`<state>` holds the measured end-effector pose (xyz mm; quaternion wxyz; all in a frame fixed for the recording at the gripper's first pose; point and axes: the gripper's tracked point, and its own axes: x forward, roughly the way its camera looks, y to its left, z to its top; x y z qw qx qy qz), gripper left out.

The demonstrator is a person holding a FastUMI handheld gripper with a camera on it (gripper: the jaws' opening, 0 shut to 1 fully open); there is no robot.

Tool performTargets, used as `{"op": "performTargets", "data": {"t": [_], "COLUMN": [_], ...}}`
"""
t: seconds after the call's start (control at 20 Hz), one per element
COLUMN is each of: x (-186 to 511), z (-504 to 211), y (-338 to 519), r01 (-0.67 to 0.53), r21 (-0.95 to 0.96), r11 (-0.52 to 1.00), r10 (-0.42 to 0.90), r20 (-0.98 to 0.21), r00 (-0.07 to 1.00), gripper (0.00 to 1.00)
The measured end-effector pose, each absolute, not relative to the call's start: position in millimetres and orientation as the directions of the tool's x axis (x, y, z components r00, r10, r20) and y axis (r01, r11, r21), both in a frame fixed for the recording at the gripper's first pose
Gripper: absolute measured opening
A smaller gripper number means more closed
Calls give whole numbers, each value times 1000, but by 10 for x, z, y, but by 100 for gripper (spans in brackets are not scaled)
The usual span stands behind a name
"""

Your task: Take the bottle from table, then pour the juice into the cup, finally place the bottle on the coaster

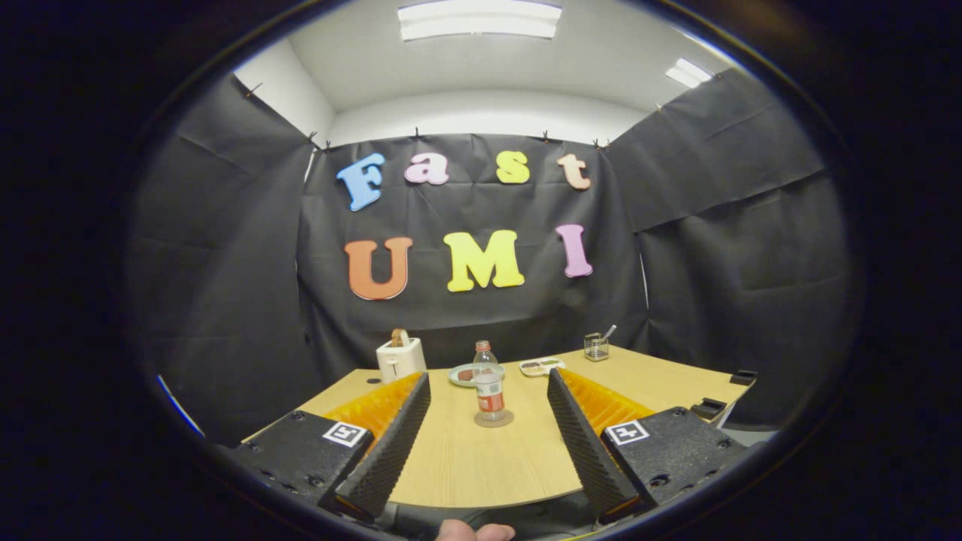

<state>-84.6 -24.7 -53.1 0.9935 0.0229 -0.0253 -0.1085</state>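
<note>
A small clear bottle (pixel 489 391) with a red label and a reddish cap stands upright on a round coaster (pixel 494 419) in the middle of the wooden table (pixel 481 466). My gripper (pixel 488 376) is open, its fingers spread wide on either side of the bottle and not touching it. The bottle stands about level with the fingertips. Far off at the back right of the table is a clear glass cup (pixel 596 346) with a stick-like thing leaning in it.
A white toaster (pixel 400 358) with bread in it stands at the back left. Behind the bottle lie a plate (pixel 461 374) and a small tray (pixel 541 367). Two black blocks (pixel 709 408) sit at the table's right edge. A person's fingertip (pixel 473 532) shows below the fingers.
</note>
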Motion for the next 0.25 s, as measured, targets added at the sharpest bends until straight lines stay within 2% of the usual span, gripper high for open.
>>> {"op": "performTargets", "data": {"t": [0.25], "x": [-846], "z": [-521], "y": [-121], "r01": [196], "r21": [34], "r11": [980], "r10": [-197], "r20": [49], "r00": [979], "gripper": [100]}}
